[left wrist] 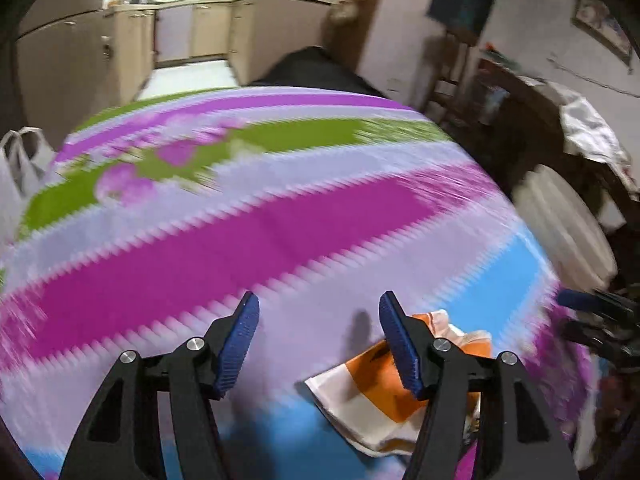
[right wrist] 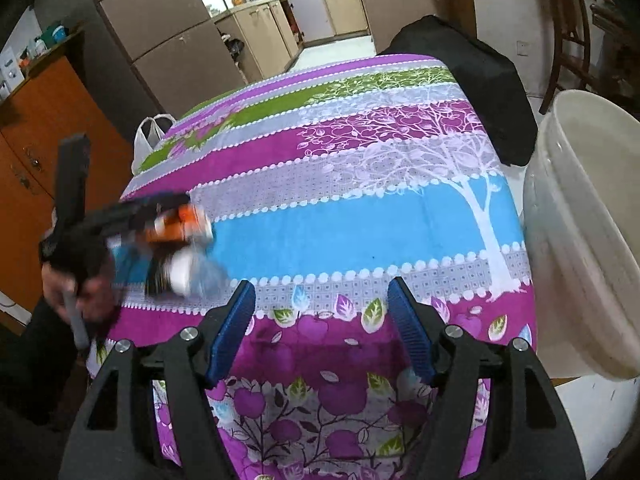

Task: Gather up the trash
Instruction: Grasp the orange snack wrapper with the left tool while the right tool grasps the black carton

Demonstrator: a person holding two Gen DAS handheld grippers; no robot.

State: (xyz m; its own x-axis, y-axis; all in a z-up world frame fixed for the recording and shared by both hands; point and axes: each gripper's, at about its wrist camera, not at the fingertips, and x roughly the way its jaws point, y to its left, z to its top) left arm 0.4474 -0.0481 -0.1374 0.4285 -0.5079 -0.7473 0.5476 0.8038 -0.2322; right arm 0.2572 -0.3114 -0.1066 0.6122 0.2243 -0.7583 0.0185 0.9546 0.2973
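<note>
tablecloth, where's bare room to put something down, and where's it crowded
The tablecloth is bare across its blue, grey and purple bands, from the black bag down to the right claw. Crowded only at the near-left edge, around the orange wrapper and left claw.

An orange-and-white wrapper, seemingly crumpled, lies flat on the blue stripe of the patterned cloth.

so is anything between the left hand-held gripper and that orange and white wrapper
Nothing visible. The wrapper lies on the tablecloth, partly under the right finger of the open left hand-held gripper; no other object lies between them.
</note>
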